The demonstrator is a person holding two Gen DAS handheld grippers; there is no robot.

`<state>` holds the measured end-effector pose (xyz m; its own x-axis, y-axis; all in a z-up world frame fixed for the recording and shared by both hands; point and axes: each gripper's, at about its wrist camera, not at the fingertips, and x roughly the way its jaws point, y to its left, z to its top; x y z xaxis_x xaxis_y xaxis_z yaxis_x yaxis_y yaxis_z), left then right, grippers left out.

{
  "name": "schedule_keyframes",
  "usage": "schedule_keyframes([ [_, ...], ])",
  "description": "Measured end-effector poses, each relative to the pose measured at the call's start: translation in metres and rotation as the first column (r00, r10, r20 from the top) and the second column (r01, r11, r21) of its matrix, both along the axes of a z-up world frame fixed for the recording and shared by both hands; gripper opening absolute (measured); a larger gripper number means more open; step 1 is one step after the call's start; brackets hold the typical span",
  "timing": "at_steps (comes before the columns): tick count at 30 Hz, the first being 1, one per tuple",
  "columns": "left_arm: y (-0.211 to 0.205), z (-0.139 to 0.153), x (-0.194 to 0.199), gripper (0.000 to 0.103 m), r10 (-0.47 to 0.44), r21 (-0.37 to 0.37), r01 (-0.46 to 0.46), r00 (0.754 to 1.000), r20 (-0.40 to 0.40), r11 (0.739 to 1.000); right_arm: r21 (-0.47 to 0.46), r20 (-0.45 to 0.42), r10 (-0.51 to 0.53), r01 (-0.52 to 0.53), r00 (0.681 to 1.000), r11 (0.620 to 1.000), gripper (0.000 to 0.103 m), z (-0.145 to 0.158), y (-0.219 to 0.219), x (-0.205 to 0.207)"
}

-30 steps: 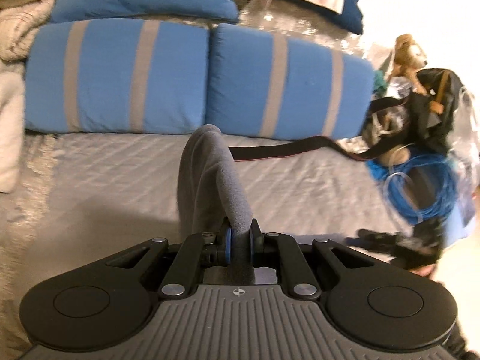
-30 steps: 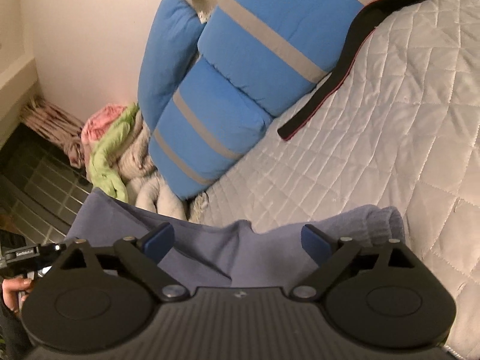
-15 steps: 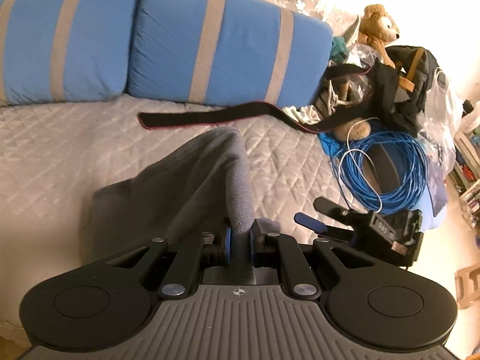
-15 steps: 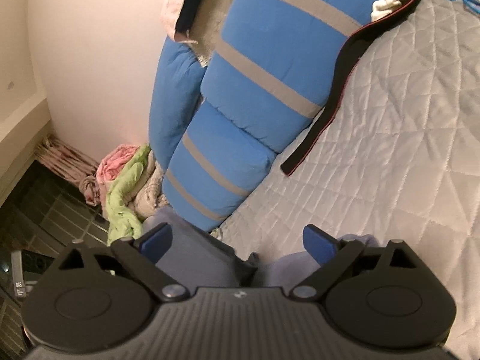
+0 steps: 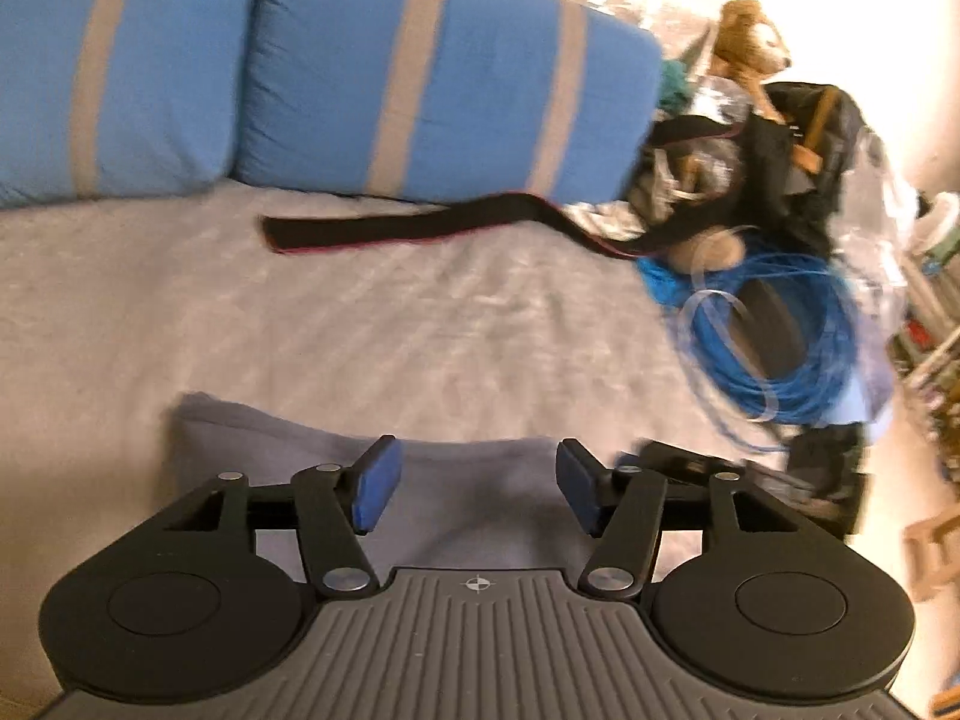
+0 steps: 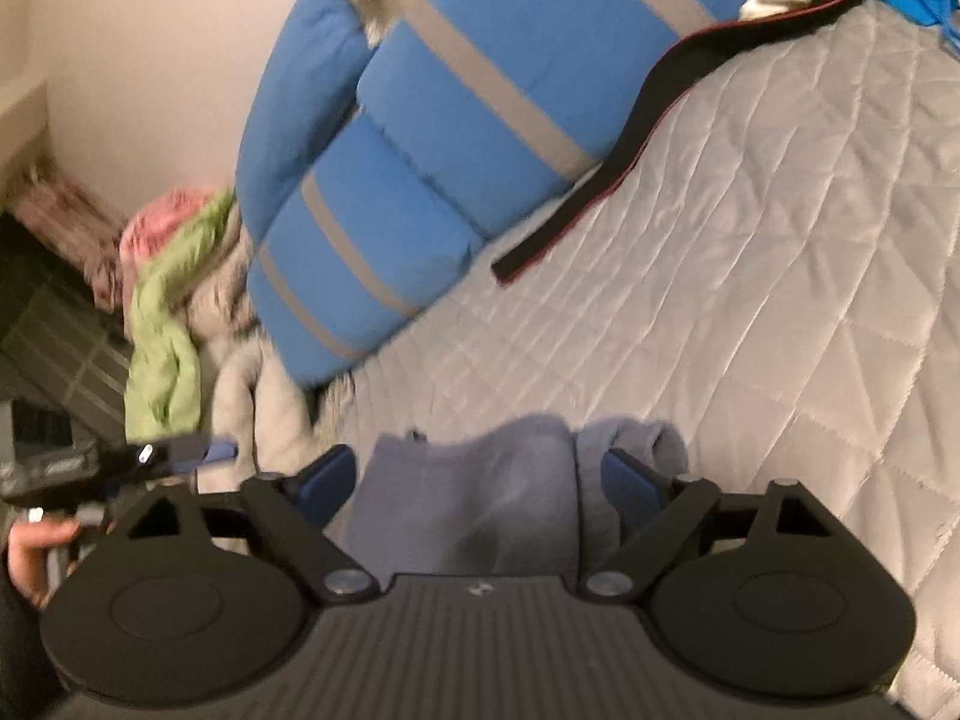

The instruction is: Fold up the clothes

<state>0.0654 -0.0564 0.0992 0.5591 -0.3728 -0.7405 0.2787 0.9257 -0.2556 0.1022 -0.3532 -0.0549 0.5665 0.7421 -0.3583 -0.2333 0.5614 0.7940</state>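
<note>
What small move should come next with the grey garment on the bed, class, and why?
Probably lower the left gripper and close its jaws on the near edge of the grey garment. Both grippers' jaws stand open, holding nothing, and the garment lies bunched and uneven on the quilted bedspread, so the fold looks unfinished.

We see grey quilted bed cover (image 6: 780, 252), blue grey-striped cushions (image 5: 420, 78) against pale wall (image 6: 150, 60). Warm light. Beyond bed's edge, blurred, perhaps shelving (image 5: 930, 348).
</note>
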Motion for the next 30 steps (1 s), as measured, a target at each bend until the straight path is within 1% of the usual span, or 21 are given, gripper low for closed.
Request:
schedule_keyframes([
  [2,0.014,-0.004,0.003,0.057,0.020,0.049,-0.022,0.999,0.028,0.999,-0.037,-0.014,0.030,-0.031,0.999,0.999,0.075,-0.001,0.007,-0.002],
  [4,0.028,-0.007,0.006,0.057,0.035,0.081,-0.038,0.998,0.047,0.996,-0.057,-0.039,0.056,-0.058,0.998,0.997,0.073,-0.004,0.012,-0.004],
  [7,0.052,-0.014,0.011,0.057,0.058,0.085,-0.063,0.997,0.054,0.994,-0.111,-0.075,0.057,-0.065,0.996,0.992,0.072,-0.006,0.019,-0.008],
  [11,0.079,-0.027,0.017,0.057,0.095,0.064,-0.096,0.995,0.032,0.993,-0.179,-0.120,0.079,-0.100,0.990,0.979,0.067,-0.010,0.031,-0.015],
  [14,0.092,-0.038,0.021,0.057,0.102,0.048,-0.102,0.995,0.009,0.994,-0.181,-0.139,0.109,-0.133,0.984,0.975,0.066,-0.012,0.038,-0.021],
  [16,0.098,-0.044,0.023,0.057,0.103,0.037,-0.103,0.995,0.000,0.994,-0.189,-0.158,0.119,-0.148,0.980,0.971,0.058,-0.015,0.043,-0.022],
  [17,0.100,-0.046,0.024,0.057,0.102,0.032,-0.101,0.995,-0.003,0.994,-0.210,-0.171,0.112,-0.147,0.979,0.967,0.048,-0.016,0.046,-0.023],
  [18,0.102,-0.048,0.025,0.057,0.100,0.026,-0.100,0.995,-0.006,0.995,-0.231,-0.184,0.105,-0.147,0.977,0.962,0.028,-0.017,0.049,-0.023],
  [20,0.106,-0.052,0.026,0.057,0.102,0.014,-0.102,0.995,-0.012,0.995,-0.250,-0.199,0.093,-0.142,0.976,0.958,0.019,-0.019,0.052,-0.026],
  [21,0.107,-0.054,0.027,0.057,0.104,0.009,-0.104,0.994,-0.016,0.995,-0.249,-0.192,0.088,-0.135,0.977,0.959,0.016,-0.017,0.052,-0.027],
  [23,0.110,-0.056,0.026,0.057,0.105,0.000,-0.105,0.994,-0.024,0.995,-0.250,-0.180,0.079,-0.123,0.980,0.960,0.014,-0.012,0.051,-0.032],
  [26,0.112,-0.058,0.024,0.057,0.099,-0.009,-0.099,0.995,-0.032,0.995,-0.245,-0.198,0.050,-0.099,0.979,0.964,0.011,-0.008,0.044,-0.035],
  [30,0.116,-0.058,0.022,0.058,0.087,-0.017,-0.087,0.996,-0.037,0.996,-0.295,-0.190,0.023,-0.079,0.982,0.952,0.010,0.002,0.037,-0.039],
])
